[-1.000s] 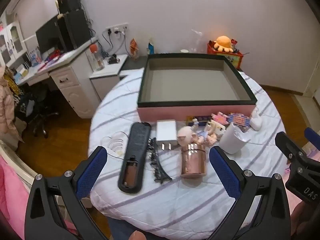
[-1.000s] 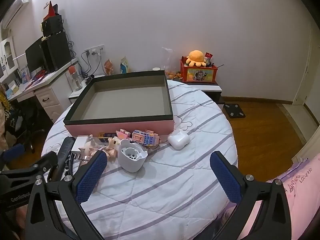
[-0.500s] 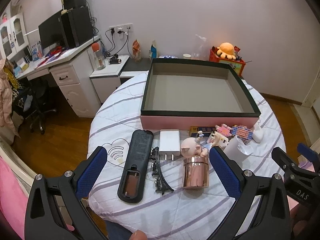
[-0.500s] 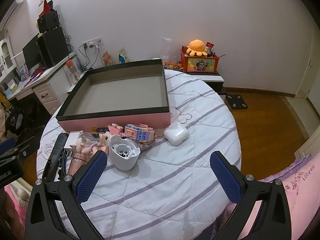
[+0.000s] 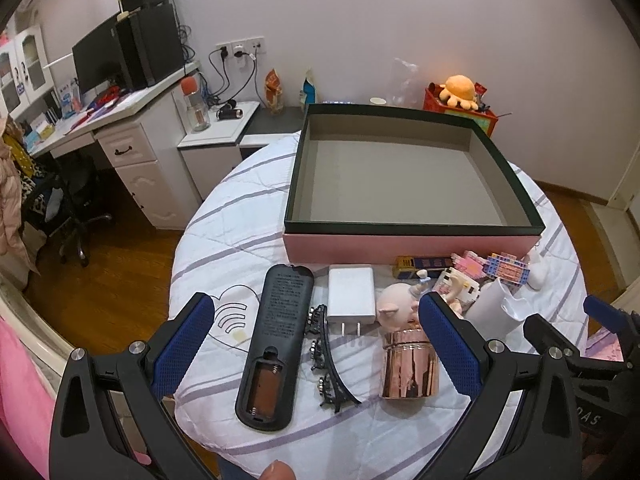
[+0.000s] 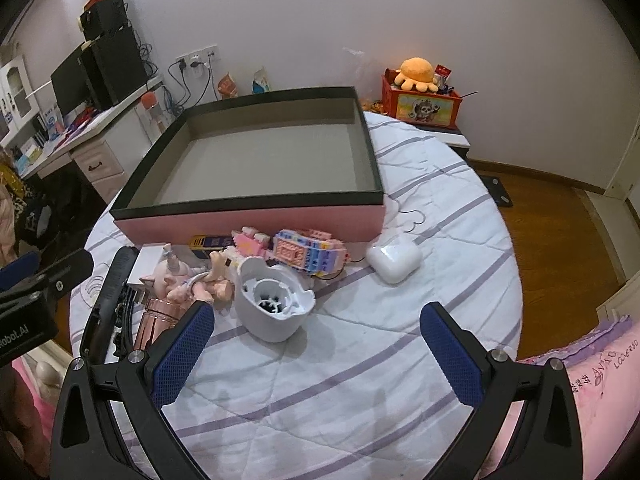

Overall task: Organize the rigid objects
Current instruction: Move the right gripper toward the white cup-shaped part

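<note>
A pink box [image 5: 412,248] [image 6: 248,220] with a dark rim stands empty on the round table. In front of it lie a black remote [image 5: 276,340] with its battery bay uncovered, a white charger [image 5: 351,295], a black hair clip [image 5: 326,364], a rose-gold cylinder [image 5: 408,364], a pink pig figure [image 5: 394,304], a pastel brick model [image 6: 306,250], a white cup-shaped part [image 6: 274,304] and a white earbud case [image 6: 394,258]. My left gripper [image 5: 316,350] hovers open above the remote and cylinder. My right gripper [image 6: 316,354] is open over bare cloth near the white part.
The table wears a white cloth with purple stripes [image 6: 360,380]. A desk with a monitor [image 5: 104,60] stands at the left, a low cabinet [image 5: 216,136] behind. A red box with an orange plush [image 6: 420,96] sits at the back right. Wooden floor [image 6: 560,232] surrounds the table.
Both grippers have moved closer to the table and its objects, which now look larger. Both stay open, and nothing on the table has moved.
</note>
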Action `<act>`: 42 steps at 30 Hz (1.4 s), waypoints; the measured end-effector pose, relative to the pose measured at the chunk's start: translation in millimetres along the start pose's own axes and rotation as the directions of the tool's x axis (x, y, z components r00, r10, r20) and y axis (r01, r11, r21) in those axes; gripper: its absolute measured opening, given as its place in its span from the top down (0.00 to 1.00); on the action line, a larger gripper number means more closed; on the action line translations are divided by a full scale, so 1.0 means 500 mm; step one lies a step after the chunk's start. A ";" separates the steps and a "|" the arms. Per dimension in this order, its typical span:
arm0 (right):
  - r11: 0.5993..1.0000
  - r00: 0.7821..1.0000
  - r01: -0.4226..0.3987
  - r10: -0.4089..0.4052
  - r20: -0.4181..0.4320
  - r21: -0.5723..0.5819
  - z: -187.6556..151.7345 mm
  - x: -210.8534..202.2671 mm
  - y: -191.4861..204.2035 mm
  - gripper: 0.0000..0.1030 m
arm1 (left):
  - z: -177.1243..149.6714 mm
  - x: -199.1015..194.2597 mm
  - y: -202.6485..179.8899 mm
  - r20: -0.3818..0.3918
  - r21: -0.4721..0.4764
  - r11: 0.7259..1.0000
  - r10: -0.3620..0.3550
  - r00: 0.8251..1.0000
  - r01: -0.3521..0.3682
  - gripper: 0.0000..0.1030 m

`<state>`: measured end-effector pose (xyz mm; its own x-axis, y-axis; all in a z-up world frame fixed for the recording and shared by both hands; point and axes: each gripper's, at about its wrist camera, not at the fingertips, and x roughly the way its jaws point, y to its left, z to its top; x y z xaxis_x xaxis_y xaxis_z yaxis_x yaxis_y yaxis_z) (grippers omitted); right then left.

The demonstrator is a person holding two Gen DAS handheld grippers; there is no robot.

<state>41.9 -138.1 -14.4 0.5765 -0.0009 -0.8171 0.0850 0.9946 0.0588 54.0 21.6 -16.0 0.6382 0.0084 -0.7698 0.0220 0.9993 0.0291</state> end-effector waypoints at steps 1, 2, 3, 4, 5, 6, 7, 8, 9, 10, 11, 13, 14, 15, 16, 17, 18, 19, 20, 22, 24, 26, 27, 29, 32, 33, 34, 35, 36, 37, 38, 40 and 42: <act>1.000 1.000 -0.001 0.001 -0.002 -0.002 0.002 0.002 0.002 0.00 | 0.000 0.001 0.002 0.000 -0.002 1.000 0.000 1.000 0.000 0.00; 1.000 1.000 -0.001 0.001 -0.002 -0.004 0.003 0.002 0.003 0.00 | 0.001 0.001 0.005 0.000 -0.003 1.000 -0.002 1.000 0.002 0.00; 1.000 1.000 0.001 -0.001 -0.001 -0.006 0.005 0.001 0.006 0.00 | 0.001 0.000 0.006 0.000 -0.004 1.000 -0.002 1.000 0.002 0.00; 1.000 1.000 0.003 -0.003 0.002 -0.005 0.007 -0.001 0.006 0.00 | 0.001 0.000 0.006 0.001 -0.003 1.000 -0.001 1.000 0.001 0.00; 1.000 1.000 0.003 -0.003 0.004 -0.004 0.009 -0.003 0.006 0.00 | 0.001 -0.001 0.007 0.004 -0.003 1.000 0.000 1.000 0.000 0.00; 1.000 1.000 0.006 -0.006 0.008 -0.001 0.010 -0.007 0.006 0.00 | 0.001 -0.003 0.009 0.006 -0.004 1.000 0.001 1.000 -0.001 0.00; 1.000 1.000 0.008 -0.008 0.010 0.001 0.011 -0.008 0.005 0.00 | 0.000 -0.005 0.011 0.008 -0.005 1.000 0.001 1.000 -0.001 0.00; 1.000 1.000 0.012 -0.012 0.011 0.005 0.011 -0.012 0.004 0.00 | -0.001 -0.007 0.011 0.010 -0.008 1.000 -0.001 1.000 0.001 0.00; 1.000 1.000 0.013 -0.013 0.013 0.008 0.011 -0.015 0.003 0.00 | -0.002 -0.009 0.012 0.011 -0.008 1.000 -0.003 1.000 0.003 0.00; 1.000 1.000 0.014 -0.015 0.015 0.009 0.011 -0.017 0.003 0.00 | -0.004 -0.012 0.013 0.012 -0.009 1.000 -0.003 1.000 0.003 0.00; 1.000 1.000 0.017 -0.018 0.018 0.011 0.009 -0.022 0.003 0.00 | -0.005 -0.015 0.012 0.013 -0.010 1.000 -0.003 1.000 0.003 0.00; 1.000 0.999 0.019 -0.019 0.025 0.014 0.006 -0.032 0.003 0.00 | -0.009 -0.023 0.011 0.015 -0.009 1.000 -0.009 1.000 0.009 0.00; 1.000 0.999 0.019 -0.019 0.030 0.016 0.004 -0.038 0.003 0.00 | -0.013 -0.029 0.011 0.019 -0.008 1.000 -0.012 1.000 0.012 0.00; 1.000 0.999 0.019 -0.020 0.034 0.018 0.002 -0.045 0.003 0.00 | -0.015 -0.033 0.011 0.021 -0.007 1.000 -0.013 1.000 0.013 0.00; 1.000 0.999 0.019 -0.020 0.038 0.019 0.001 -0.051 0.005 0.00 | -0.016 -0.038 0.010 0.024 -0.006 1.000 -0.015 1.000 0.015 0.00; 1.000 0.999 0.019 -0.020 0.043 0.020 0.001 -0.058 0.005 0.00 | -0.018 -0.043 0.009 0.027 -0.003 1.000 -0.017 0.999 0.017 0.00; 1.000 0.999 0.019 -0.020 0.050 0.022 -0.001 -0.066 0.006 0.00 | -0.021 -0.050 0.009 0.033 -0.002 1.000 -0.017 0.999 0.017 0.00; 1.000 0.998 0.019 -0.020 0.056 0.023 -0.002 -0.075 0.007 0.00 | -0.022 -0.055 0.009 0.036 -0.001 1.000 -0.018 0.999 0.018 0.00; 1.000 0.998 0.018 -0.019 0.064 0.022 -0.003 -0.084 0.009 0.00 | -0.024 -0.063 0.009 0.043 -0.002 1.000 -0.021 0.999 0.021 0.00; 1.000 0.997 0.021 -0.022 0.079 0.020 -0.005 -0.104 0.011 0.00 | -0.027 -0.078 0.010 0.056 -0.005 1.000 -0.027 0.998 0.027 0.00; 1.000 0.995 0.024 -0.025 0.093 0.018 -0.007 -0.122 0.012 0.00 | -0.030 -0.094 0.011 0.070 -0.005 0.999 -0.032 0.997 0.032 0.00; 1.000 0.994 0.024 -0.026 0.104 0.019 -0.010 -0.137 0.013 0.00 | -0.033 -0.110 0.012 0.085 -0.004 0.999 -0.034 0.996 0.035 0.00; 0.999 0.994 0.027 -0.029 0.109 0.019 -0.013 -0.146 0.014 0.00 | -0.034 -0.118 0.012 0.091 -0.005 0.999 -0.036 0.995 0.036 0.00; 0.999 0.993 0.028 -0.030 0.117 0.018 -0.019 -0.159 0.015 0.00 | -0.038 -0.133 0.015 0.103 -0.008 0.999 -0.040 0.994 0.041 0.00; 0.999 0.991 0.027 -0.029 0.128 0.018 -0.026 -0.173 0.018 0.00 | -0.045 -0.146 0.017 0.114 -0.009 0.999 -0.040 0.993 0.041 0.00; 0.999 0.991 0.027 -0.029 0.130 0.017 -0.028 -0.176 0.020 0.00 | -0.048 -0.149 0.018 0.114 -0.011 0.999 -0.038 0.993 0.040 0.00; 1.000 0.991 0.027 -0.029 0.131 0.017 -0.030 -0.177 0.021 0.00 | -0.049 -0.150 0.019 0.113 -0.013 0.999 -0.038 0.993 0.040 0.00; 1.000 0.991 0.025 -0.027 0.131 0.017 -0.031 -0.179 0.022 0.00 | -0.052 -0.152 0.021 0.112 -0.016 0.999 -0.038 0.993 0.040 0.00; 1.000 0.991 0.023 -0.025 0.132 0.016 -0.033 -0.180 0.023 0.00 | -0.053 -0.154 0.021 0.112 -0.017 0.999 -0.037 0.993 0.039 0.00; 1.000 0.991 0.022 -0.024 0.134 0.014 -0.034 -0.181 0.025 0.00 | -0.054 -0.155 0.022 0.113 -0.017 0.999 -0.036 0.993 0.038 0.00; 1.000 0.991 0.023 -0.024 0.134 0.013 -0.036 -0.183 0.027 0.00 | -0.055 -0.156 0.023 0.113 -0.017 0.999 -0.034 0.993 0.036 0.00; 1.000 0.991 0.019 -0.021 0.133 0.011 -0.036 -0.182 0.029 0.00 | -0.057 -0.157 0.026 0.112 -0.021 0.999 -0.033 0.993 0.036 0.00; 1.000 0.991 0.019 -0.020 0.135 0.007 -0.036 -0.182 0.031 0.00 | -0.058 -0.157 0.027 0.112 -0.022 0.999 -0.035 0.993 0.038 0.00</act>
<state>-23.9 -120.8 50.7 0.6792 -0.0346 -0.7331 0.1019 0.9937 0.0475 -18.2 35.2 26.4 0.7195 -0.0310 -0.6938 0.0294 0.9995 -0.0142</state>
